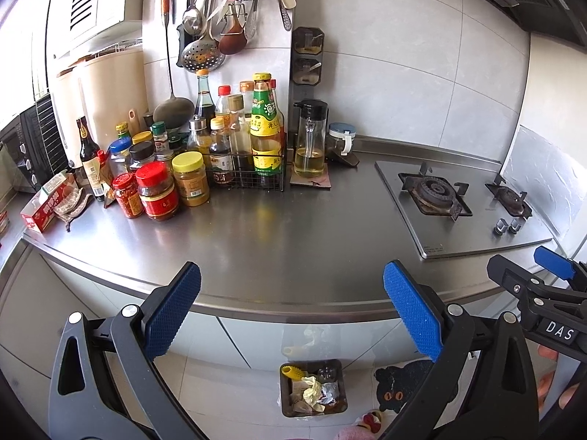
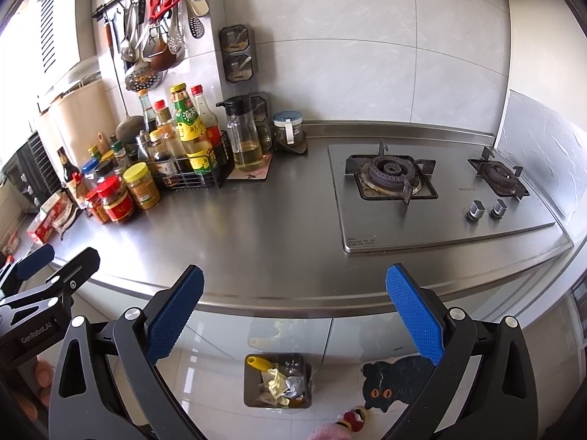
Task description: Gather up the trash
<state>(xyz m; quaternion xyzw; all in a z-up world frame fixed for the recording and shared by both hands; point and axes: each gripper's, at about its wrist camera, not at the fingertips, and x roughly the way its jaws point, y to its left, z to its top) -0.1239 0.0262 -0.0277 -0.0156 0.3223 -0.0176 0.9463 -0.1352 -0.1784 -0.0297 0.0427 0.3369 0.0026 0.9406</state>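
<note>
Jaws, left view: left gripper (image 1: 291,306) stands wide open and holds nothing, above the edge of the steel counter (image 1: 293,249).
Bin, left view: small grey square trash bin (image 1: 313,388) stands on the floor below, holding crumpled paper, foil and a yellow plastic piece.
Jaws, right view: right gripper (image 2: 294,306) is also spread apart and empty.
Progress, right view: counter middle shows no loose trash; collecting seems nearly finished, I judge.
Left over: red carton (image 2: 46,225) beside the jars may be trash; I cannot tell.
</note>
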